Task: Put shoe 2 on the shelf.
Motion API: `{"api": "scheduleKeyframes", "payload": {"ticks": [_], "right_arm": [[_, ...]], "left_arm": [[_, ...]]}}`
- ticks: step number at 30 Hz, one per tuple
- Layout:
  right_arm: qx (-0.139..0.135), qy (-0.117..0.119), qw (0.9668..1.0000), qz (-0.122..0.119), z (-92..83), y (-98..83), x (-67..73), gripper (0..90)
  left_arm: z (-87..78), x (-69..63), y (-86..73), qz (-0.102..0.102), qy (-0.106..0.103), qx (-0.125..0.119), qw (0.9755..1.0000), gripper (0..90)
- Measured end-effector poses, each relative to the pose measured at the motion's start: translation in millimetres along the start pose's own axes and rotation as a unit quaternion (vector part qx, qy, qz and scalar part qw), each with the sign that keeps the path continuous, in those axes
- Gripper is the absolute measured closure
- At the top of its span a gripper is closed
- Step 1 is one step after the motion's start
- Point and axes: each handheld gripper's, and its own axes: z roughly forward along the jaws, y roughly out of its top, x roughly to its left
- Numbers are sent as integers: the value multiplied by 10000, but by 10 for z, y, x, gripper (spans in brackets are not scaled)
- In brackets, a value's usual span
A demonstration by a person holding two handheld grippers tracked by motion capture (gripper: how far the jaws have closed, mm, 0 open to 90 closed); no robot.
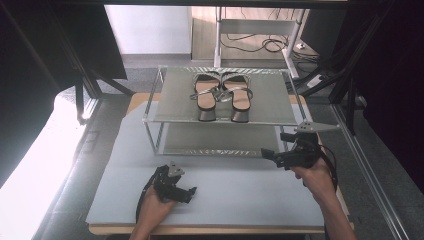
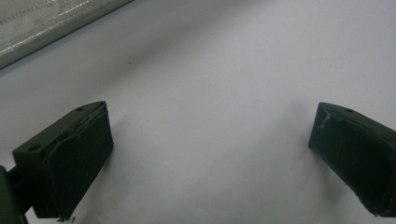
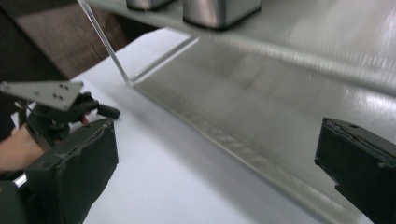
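It looked like a lab: black frame posts stood at the table's edges, loose cables lay on the floor beyond, beside a metal stand.

bg: white wall | wood floor w/ cables | dark frame posts | bright glare at left
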Motion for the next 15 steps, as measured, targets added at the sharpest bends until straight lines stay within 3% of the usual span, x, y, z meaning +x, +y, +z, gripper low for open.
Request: {"api": "scheduleKeyframes", "payload": {"ticks": [7,15], "right_arm": [[-61,-17,10000,-43,50,-303,-32,0],[-127,-214,9995,-208,151,-651,-28,0]], "left_arm": [[4,-2,-2,-8,5,-30,10000,0],[4,-1,-3,-1,8,-28,10000,0]]}}
